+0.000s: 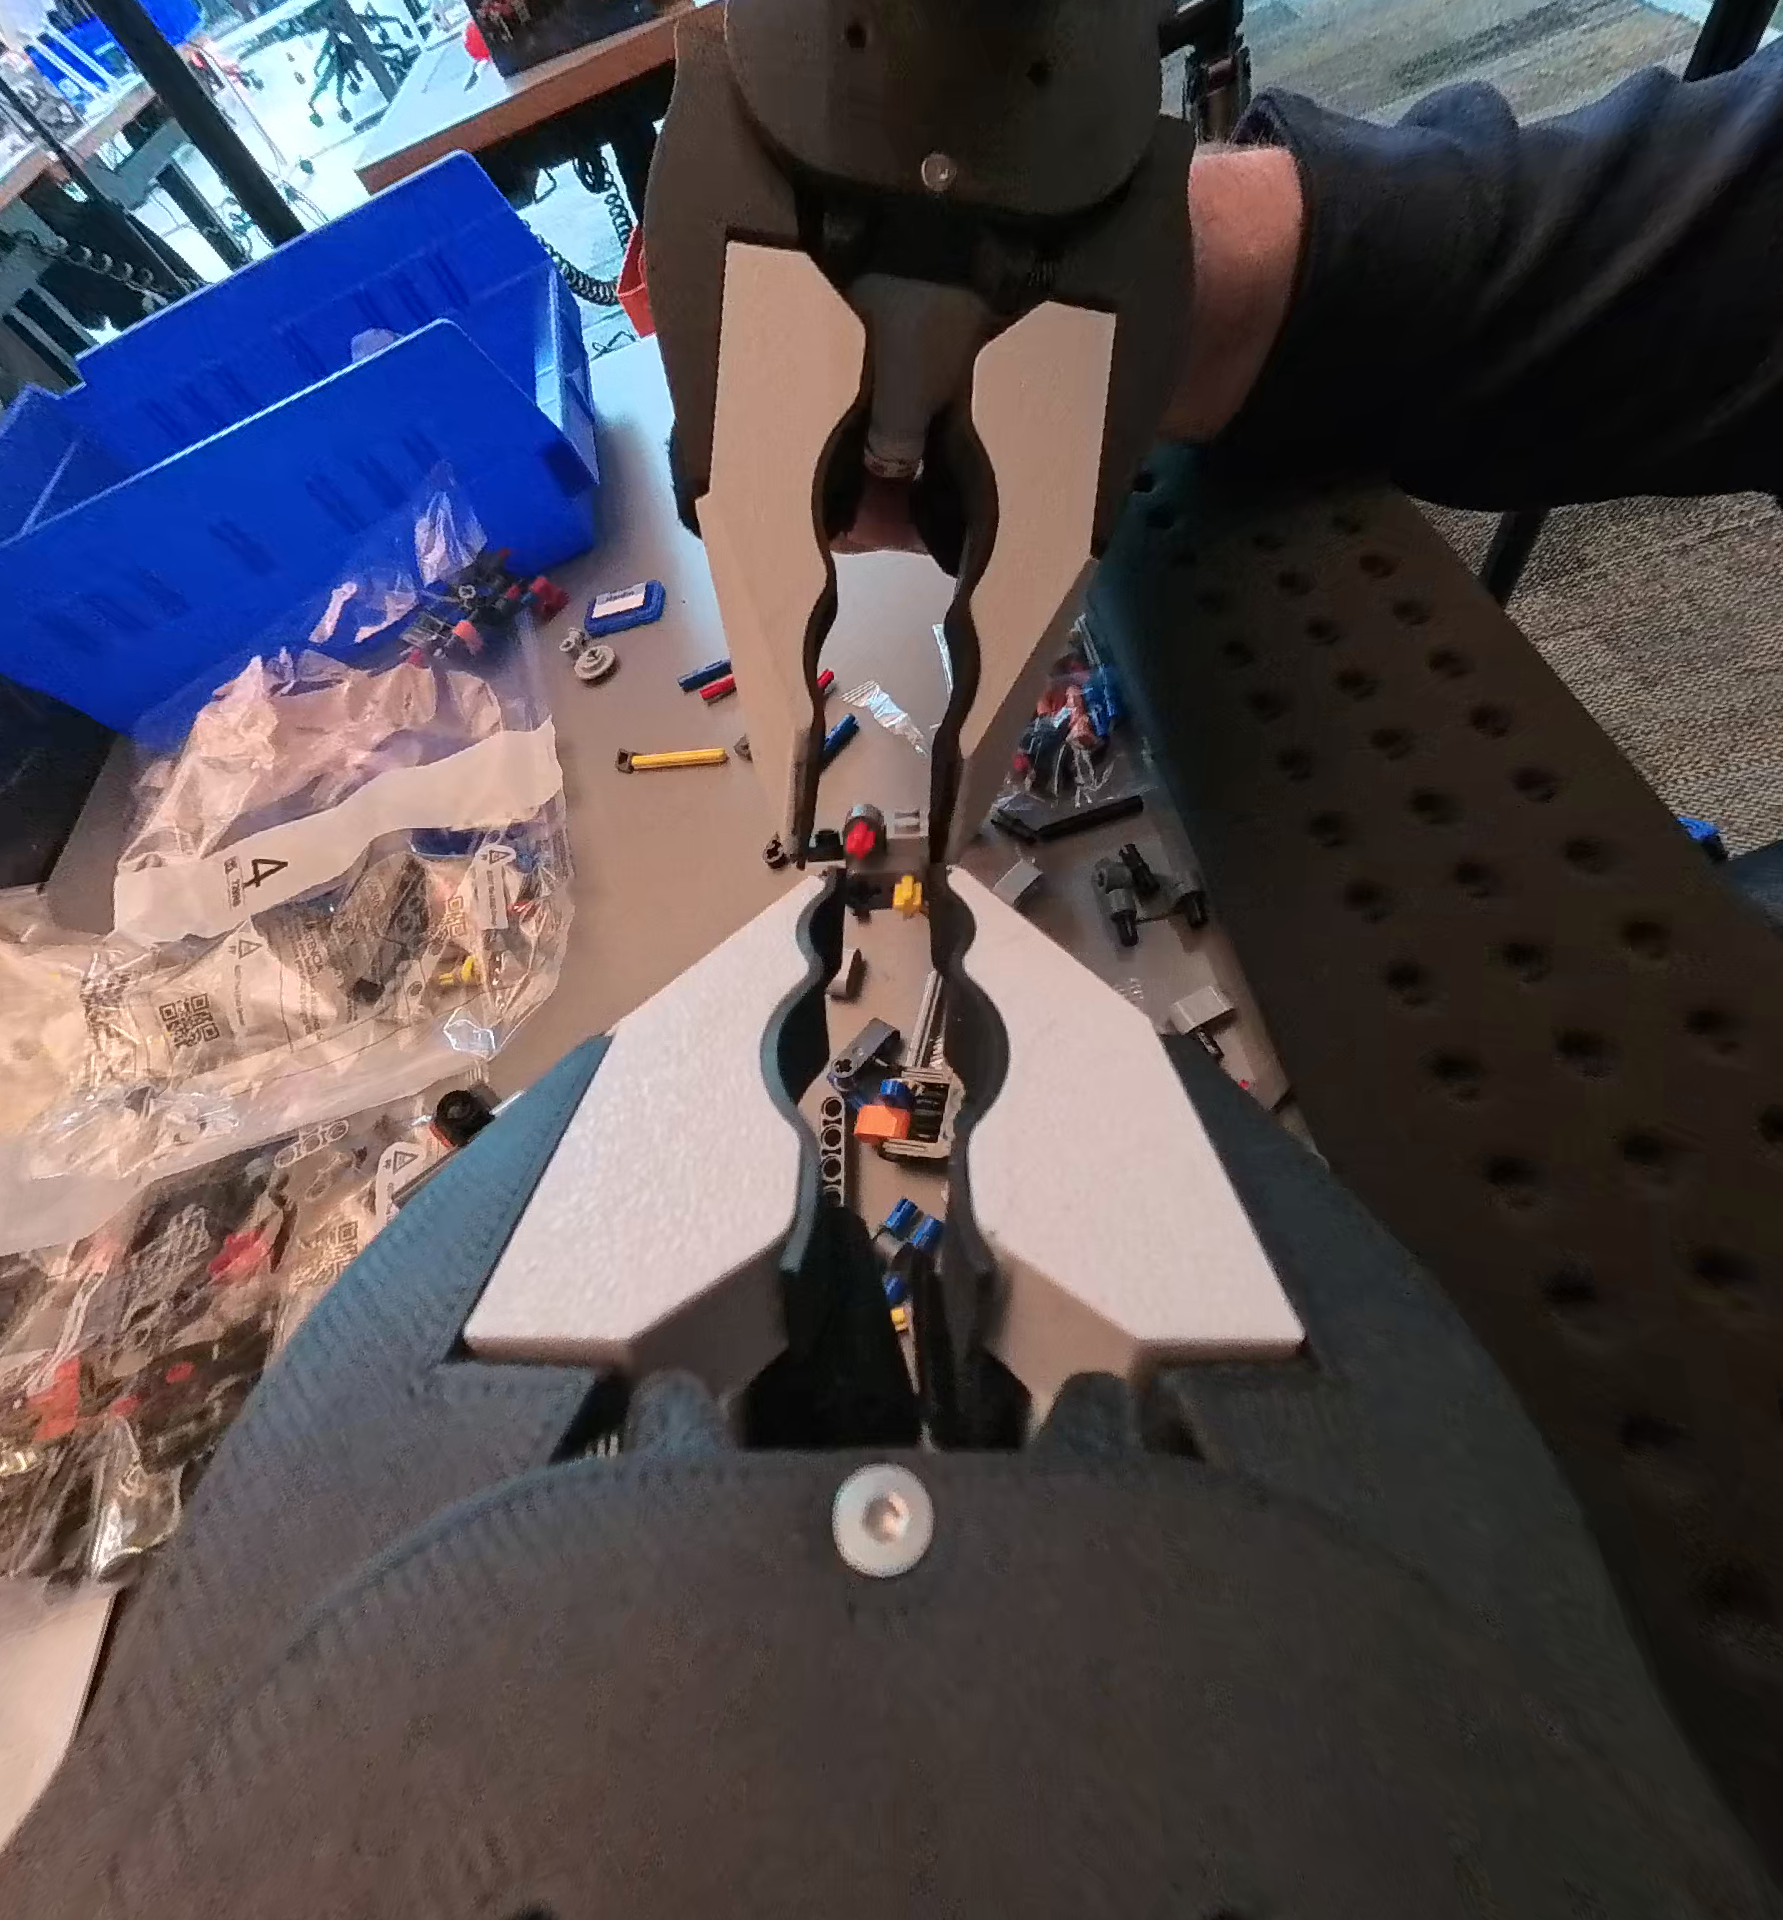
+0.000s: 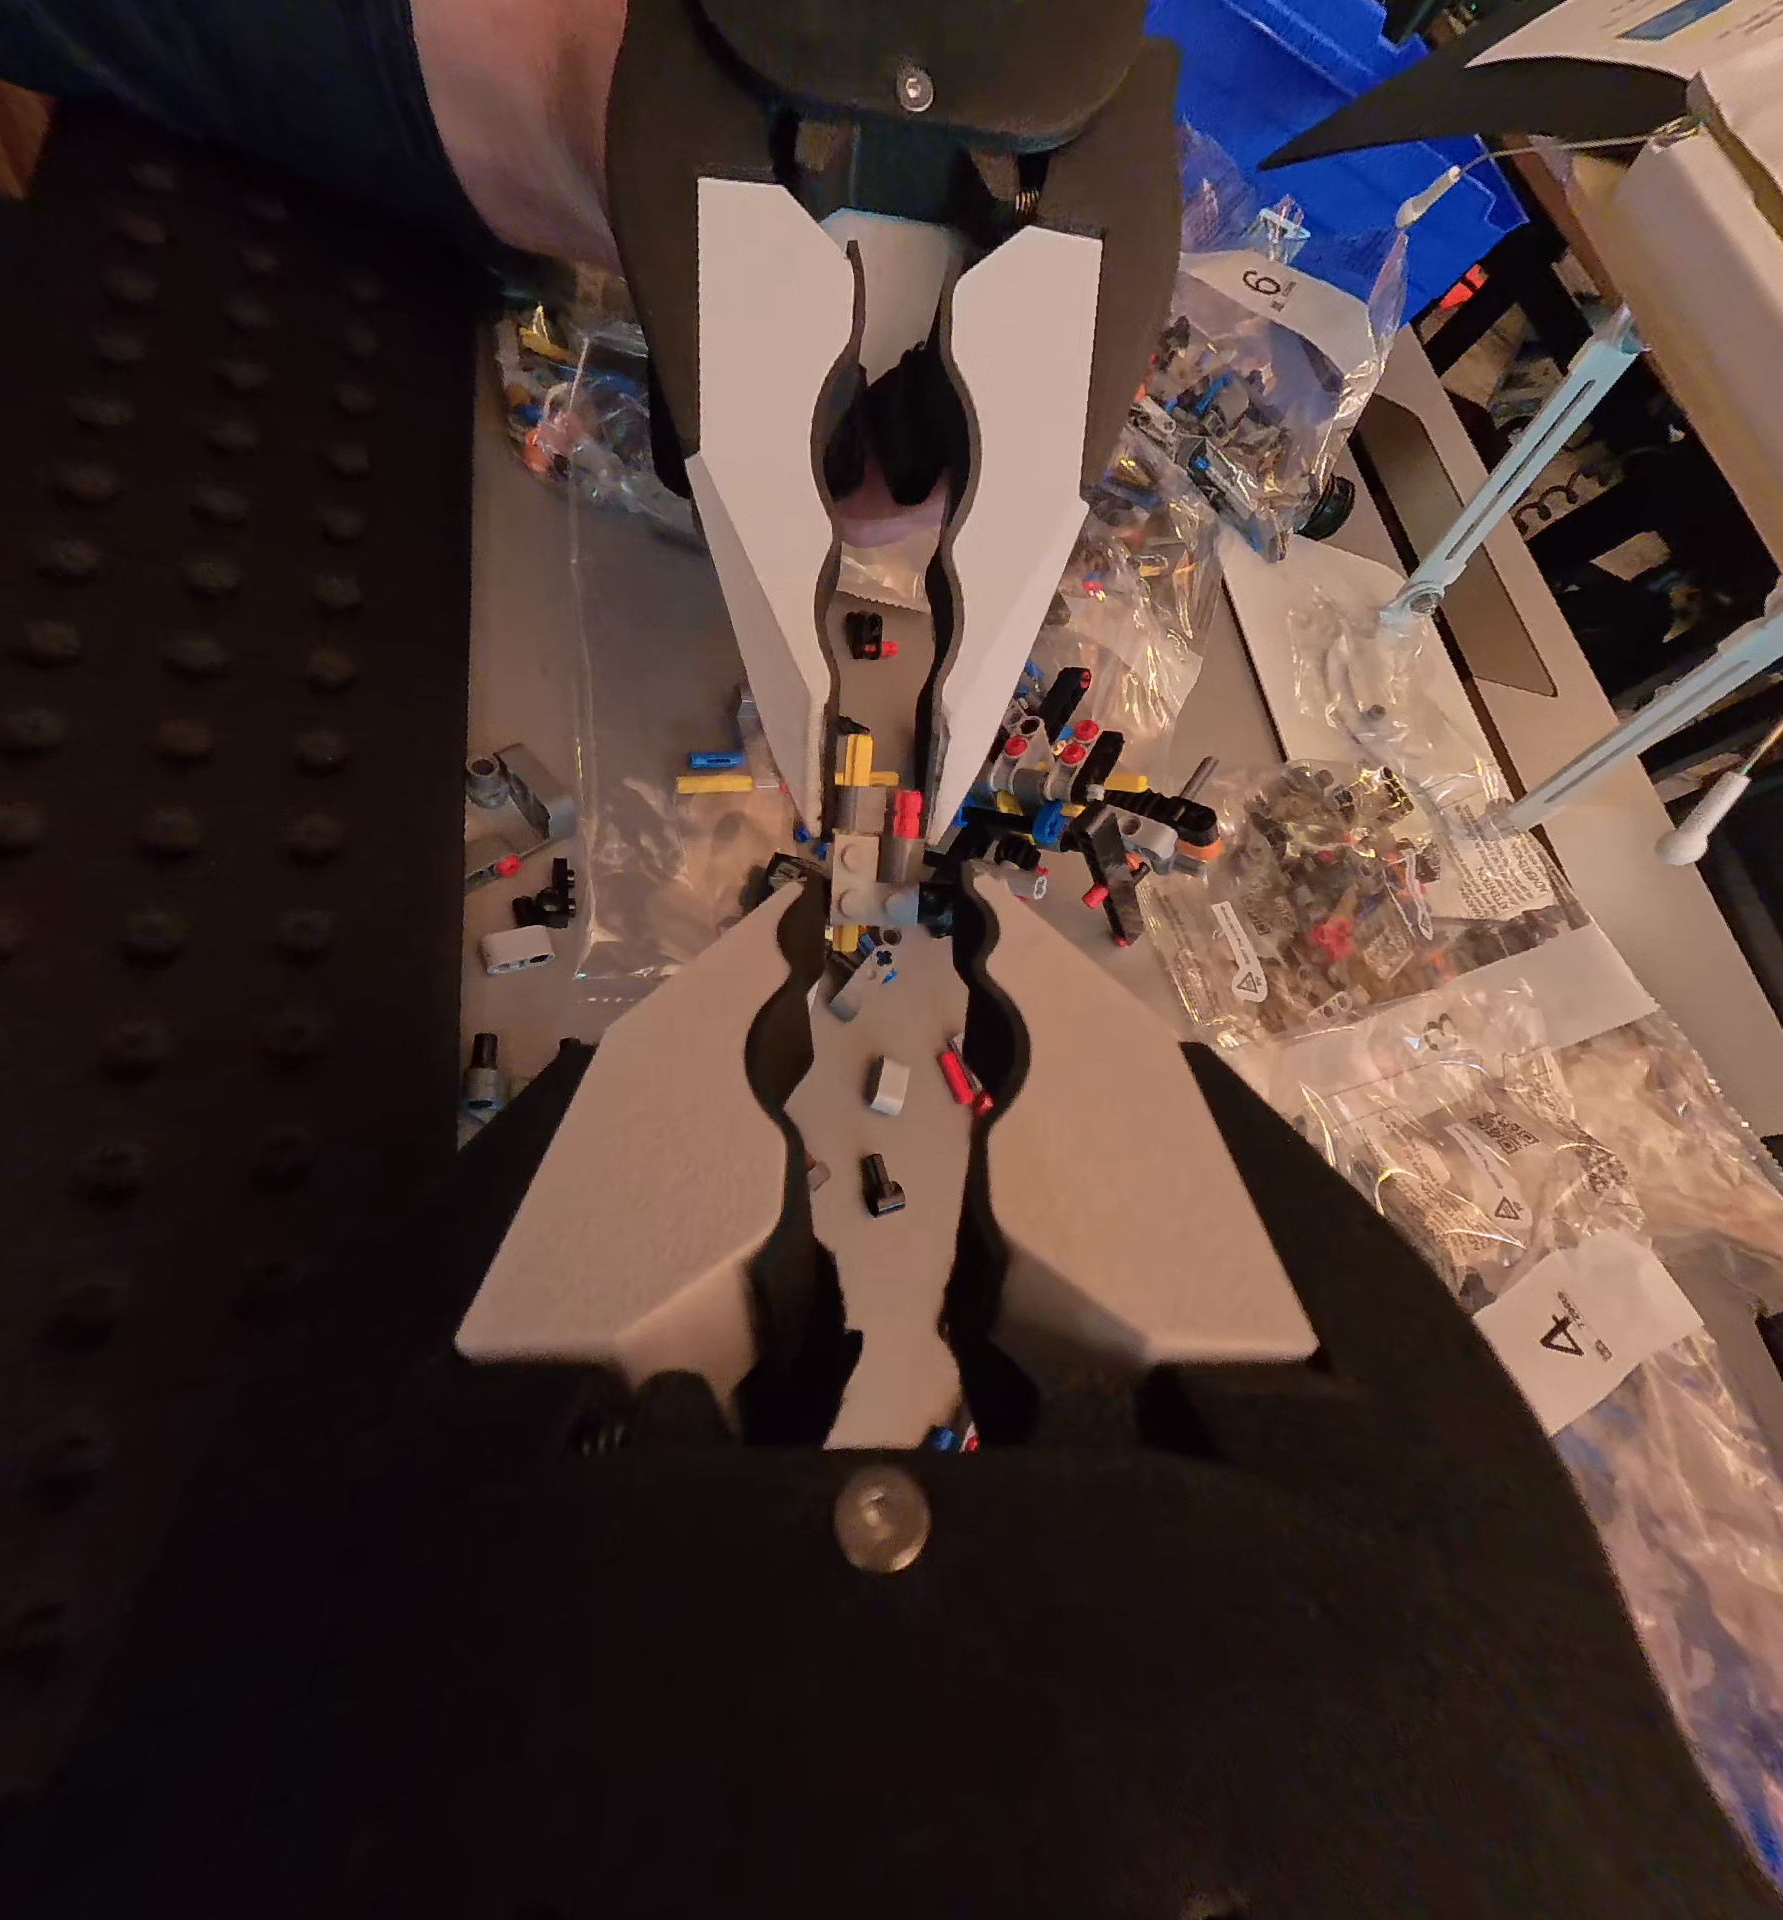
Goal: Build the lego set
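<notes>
Lego assembly (image 1: 871, 857) — one — seemingly pinched by both grippers: left (image 1: 871, 883), right (image 1: 861, 842).

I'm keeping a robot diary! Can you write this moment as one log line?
step: joining pieces | left gripper: shut on small lego assembly | right gripper: shut on same assembly | position: above grey table

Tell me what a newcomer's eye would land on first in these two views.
The two grippers meeting tip to tip at mid-frame: the left gripper and right gripper both pinch one small lego assembly of grey, red and yellow pieces. Next come the blue bins at upper left of the left view and the clear parts bags below them.
</notes>
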A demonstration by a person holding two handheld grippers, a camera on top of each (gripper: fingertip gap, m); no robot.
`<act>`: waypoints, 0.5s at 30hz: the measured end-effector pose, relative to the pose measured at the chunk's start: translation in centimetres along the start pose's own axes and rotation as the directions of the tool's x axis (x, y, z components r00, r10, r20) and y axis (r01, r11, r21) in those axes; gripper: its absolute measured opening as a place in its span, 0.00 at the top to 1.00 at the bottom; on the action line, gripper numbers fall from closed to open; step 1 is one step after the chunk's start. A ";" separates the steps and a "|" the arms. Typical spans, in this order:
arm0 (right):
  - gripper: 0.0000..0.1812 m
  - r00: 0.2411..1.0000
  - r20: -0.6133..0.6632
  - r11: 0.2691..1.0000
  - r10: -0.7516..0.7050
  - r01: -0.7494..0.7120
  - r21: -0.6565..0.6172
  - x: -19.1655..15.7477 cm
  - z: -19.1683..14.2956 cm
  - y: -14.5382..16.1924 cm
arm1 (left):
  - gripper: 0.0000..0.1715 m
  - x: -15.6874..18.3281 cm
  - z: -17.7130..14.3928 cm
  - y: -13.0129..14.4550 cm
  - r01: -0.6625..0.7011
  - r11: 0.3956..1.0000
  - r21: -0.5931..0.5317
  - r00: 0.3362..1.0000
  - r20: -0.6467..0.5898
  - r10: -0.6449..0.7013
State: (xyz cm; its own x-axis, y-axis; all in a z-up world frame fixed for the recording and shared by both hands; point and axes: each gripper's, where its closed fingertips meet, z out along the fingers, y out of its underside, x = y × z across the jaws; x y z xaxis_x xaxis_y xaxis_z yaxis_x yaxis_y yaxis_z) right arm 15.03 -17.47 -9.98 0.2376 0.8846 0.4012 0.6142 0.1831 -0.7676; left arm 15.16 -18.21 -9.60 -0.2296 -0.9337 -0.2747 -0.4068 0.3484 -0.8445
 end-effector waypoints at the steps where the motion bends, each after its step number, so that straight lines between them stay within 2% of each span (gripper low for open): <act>1: 0.88 1.000 0.002 1.000 0.000 0.000 0.002 0.0 0.0 0.0 | 0.91 0.0 0.0 -0.1 0.003 1.000 0.004 1.000 -0.002 -0.003; 6: 0.86 0.999 0.007 0.998 0.043 -0.044 0.040 0.2 0.0 -0.6 | 0.91 -0.1 -0.3 -0.6 -0.023 0.999 0.022 1.000 0.019 0.023; 10: 0.82 0.998 0.020 0.998 0.059 -0.059 -0.007 -0.1 0.8 0.1 | 0.91 0.0 -0.2 -0.6 -0.034 0.999 0.020 0.999 0.023 0.034; 15: 0.87 0.998 0.006 0.998 0.058 -0.058 -0.025 0.0 1.1 0.1 | 0.91 0.1 -0.2 -0.7 -0.054 0.998 0.015 0.998 0.026 0.053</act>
State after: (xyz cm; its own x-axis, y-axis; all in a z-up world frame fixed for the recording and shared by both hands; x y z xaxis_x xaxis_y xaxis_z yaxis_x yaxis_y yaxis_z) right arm 14.24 -16.93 -10.60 0.2686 0.8963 0.3529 0.6182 0.1205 -0.7767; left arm 15.29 -18.56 -8.95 -0.2278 -0.9157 -0.3310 -0.3802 0.3966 -0.8355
